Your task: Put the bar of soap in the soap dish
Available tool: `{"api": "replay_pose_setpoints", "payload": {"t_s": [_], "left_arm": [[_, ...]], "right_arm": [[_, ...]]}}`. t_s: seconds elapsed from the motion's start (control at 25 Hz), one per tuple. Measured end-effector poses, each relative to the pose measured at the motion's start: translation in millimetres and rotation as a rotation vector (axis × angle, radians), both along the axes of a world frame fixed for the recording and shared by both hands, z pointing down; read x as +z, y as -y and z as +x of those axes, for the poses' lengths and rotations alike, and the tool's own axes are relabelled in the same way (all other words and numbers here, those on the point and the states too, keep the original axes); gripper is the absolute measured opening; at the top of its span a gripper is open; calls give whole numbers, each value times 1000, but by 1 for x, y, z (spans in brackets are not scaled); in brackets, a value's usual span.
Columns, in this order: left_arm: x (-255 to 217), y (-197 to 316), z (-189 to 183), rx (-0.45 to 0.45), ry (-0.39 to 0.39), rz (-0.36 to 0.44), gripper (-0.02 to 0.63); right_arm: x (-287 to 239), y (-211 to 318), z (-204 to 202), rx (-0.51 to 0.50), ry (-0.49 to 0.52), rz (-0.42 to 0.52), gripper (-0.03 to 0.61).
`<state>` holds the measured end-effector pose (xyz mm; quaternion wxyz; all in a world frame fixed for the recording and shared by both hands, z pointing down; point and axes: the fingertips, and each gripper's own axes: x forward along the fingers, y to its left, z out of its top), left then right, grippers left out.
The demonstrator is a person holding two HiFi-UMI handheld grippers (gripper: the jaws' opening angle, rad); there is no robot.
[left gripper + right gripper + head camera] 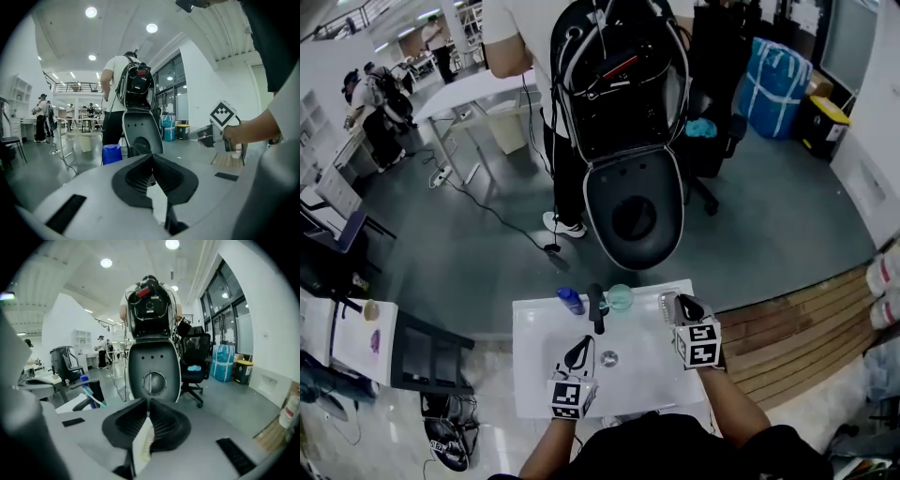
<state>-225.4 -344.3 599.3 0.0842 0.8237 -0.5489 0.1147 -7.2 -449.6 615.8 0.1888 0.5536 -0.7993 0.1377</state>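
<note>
A white basin top (553,328) lies just below me. My left gripper (579,349) hovers over the bowl near the drain (608,358); in the left gripper view its jaws (151,158) meet at the tips with nothing between them. My right gripper (682,302) is raised above the basin's back right corner, beside a small pale object (667,302) that may be the soap dish. In the right gripper view its jaws (149,401) are shut, with only a pale surface showing in the gap behind them. No view lets me pick out the soap bar.
Along the basin's back edge stand a blue bottle (570,300), a black tap (596,309) and a teal cup (621,297). Right behind the basin stands a person with a black backpack (619,75) and a dark oval shell (635,211). Wooden planks (797,328) lie to the right.
</note>
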Motion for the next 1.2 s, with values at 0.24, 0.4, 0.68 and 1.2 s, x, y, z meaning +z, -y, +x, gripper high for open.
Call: {"api": "replay_pose_setpoints", "payload": {"t_s": [0.24, 0.4, 0.68, 1.2], "left_arm": [[-21, -1, 5, 21, 12, 51, 18], [-37, -2, 8, 26, 5, 87, 18], [-54, -3, 20, 26, 3, 133, 19], [-59, -7, 5, 10, -5, 145, 18]], "right_arm": [[-52, -33, -1, -11, 36, 137, 20], [-70, -52, -1, -20, 40, 200, 20], [-98, -63, 4, -40, 25, 288, 18], [-107, -71, -32, -99, 46, 323, 18]]}}
